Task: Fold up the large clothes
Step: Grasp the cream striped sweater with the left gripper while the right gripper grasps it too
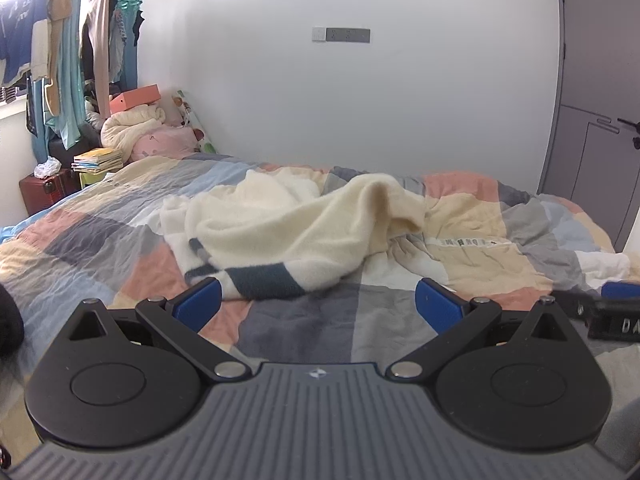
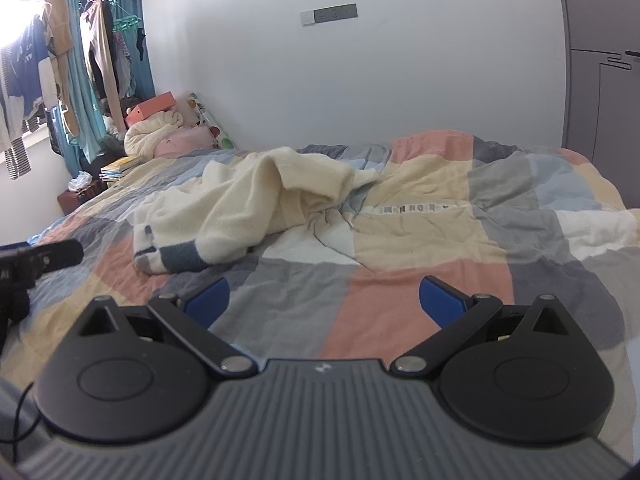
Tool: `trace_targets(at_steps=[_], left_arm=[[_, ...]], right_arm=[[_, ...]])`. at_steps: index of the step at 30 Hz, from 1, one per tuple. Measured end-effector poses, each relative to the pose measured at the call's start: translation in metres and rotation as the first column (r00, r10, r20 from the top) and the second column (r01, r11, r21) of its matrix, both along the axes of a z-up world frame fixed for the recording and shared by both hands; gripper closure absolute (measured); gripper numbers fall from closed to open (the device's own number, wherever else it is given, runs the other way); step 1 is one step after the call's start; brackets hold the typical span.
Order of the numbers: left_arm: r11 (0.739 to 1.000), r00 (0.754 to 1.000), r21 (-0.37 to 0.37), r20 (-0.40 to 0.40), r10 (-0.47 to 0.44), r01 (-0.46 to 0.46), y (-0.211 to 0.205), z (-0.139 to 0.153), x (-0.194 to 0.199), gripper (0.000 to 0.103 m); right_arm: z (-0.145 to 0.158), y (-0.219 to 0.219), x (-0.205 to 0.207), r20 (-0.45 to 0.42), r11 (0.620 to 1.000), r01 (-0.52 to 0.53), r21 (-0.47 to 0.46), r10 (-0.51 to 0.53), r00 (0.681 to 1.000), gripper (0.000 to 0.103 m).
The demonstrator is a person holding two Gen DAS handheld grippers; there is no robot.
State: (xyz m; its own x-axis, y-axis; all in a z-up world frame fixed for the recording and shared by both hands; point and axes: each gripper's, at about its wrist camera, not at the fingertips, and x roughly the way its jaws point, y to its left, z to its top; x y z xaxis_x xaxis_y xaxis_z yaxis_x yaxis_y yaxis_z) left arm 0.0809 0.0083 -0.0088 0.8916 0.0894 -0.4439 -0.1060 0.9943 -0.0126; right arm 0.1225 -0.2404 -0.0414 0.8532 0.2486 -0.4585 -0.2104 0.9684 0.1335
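My left hand-held gripper (image 1: 318, 306) is closest to me, low over the bed, its blue fingers spread wide with nothing in them. My right hand-held gripper (image 2: 324, 304) is spread wide too and holds nothing. Both hover over the checked quilt (image 1: 472, 248). The cream fleece top (image 1: 296, 228) with dark blue stripes lies crumpled on the quilt at 12 o'clock from the left one, just past its fingers. From the right one it sits at 11 o'clock.
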Motion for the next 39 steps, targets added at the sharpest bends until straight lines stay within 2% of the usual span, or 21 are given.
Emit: trace_targets(at_steps=[6,11,14,17,21,24,27,32,34,36,39], left_arm=[[1.0,0.999,-0.001,-0.051,-0.013,0.013,0.011,-0.01,0.043,0.0],[1.0,0.993,0.011,-0.118,0.009,-0.008,0.024,-0.031,0.091,0.0],[0.997,0.982,0.074,-0.184,0.031,-0.018,0.029,-0.054,0.13,0.0],[0.997,0.97,0.07,-0.242,0.003,0.014,0.037,-0.083,0.167,0.0],[0.996,0.964,0.069,-0.263,-0.035,0.055,0.042,-0.128,0.207,0.0],[0.993,0.963,0.084,-0.265,-0.053,0.078,0.045,-0.158,0.232,0.0],[0.991,0.967,0.108,-0.25,-0.052,0.081,0.052,-0.178,0.25,0.0],[0.991,0.962,0.086,-0.261,-0.078,0.103,0.07,-0.197,0.277,0.0],[0.99,0.969,0.098,-0.233,-0.076,0.102,0.074,-0.202,0.282,0.0],[0.988,0.974,0.114,-0.211,-0.079,0.105,0.075,-0.205,0.286,0.0],[0.987,0.98,0.114,-0.175,-0.09,0.111,0.081,-0.207,0.289,0.002]], right_arm=[[0.003,0.016,0.045,-0.032,1.0,0.01,-0.018,-0.011,0.999,0.0],[-0.006,0.028,0.086,-0.087,1.0,0.001,-0.015,-0.002,0.996,0.0],[-0.018,0.034,0.115,-0.126,1.0,0.014,-0.013,-0.016,0.992,0.0],[-0.033,0.043,0.149,-0.179,0.999,0.033,-0.031,-0.038,0.983,0.0],[-0.058,0.056,0.19,-0.181,1.0,0.02,-0.013,-0.022,0.983,0.0],[-0.081,0.068,0.217,-0.181,1.0,0.014,-0.004,-0.015,0.983,0.0],[-0.1,0.075,0.24,-0.174,0.999,0.017,-0.028,-0.022,0.985,0.011],[-0.11,0.074,0.273,-0.089,0.992,0.06,-0.107,-0.069,0.994,0.013],[-0.113,0.071,0.287,-0.057,0.99,0.07,-0.123,-0.077,0.995,0.014],[-0.116,0.068,0.3,-0.053,0.993,0.07,-0.091,-0.075,0.996,0.025],[-0.118,0.07,0.308,-0.047,0.998,0.059,-0.026,-0.06,0.997,0.03]])
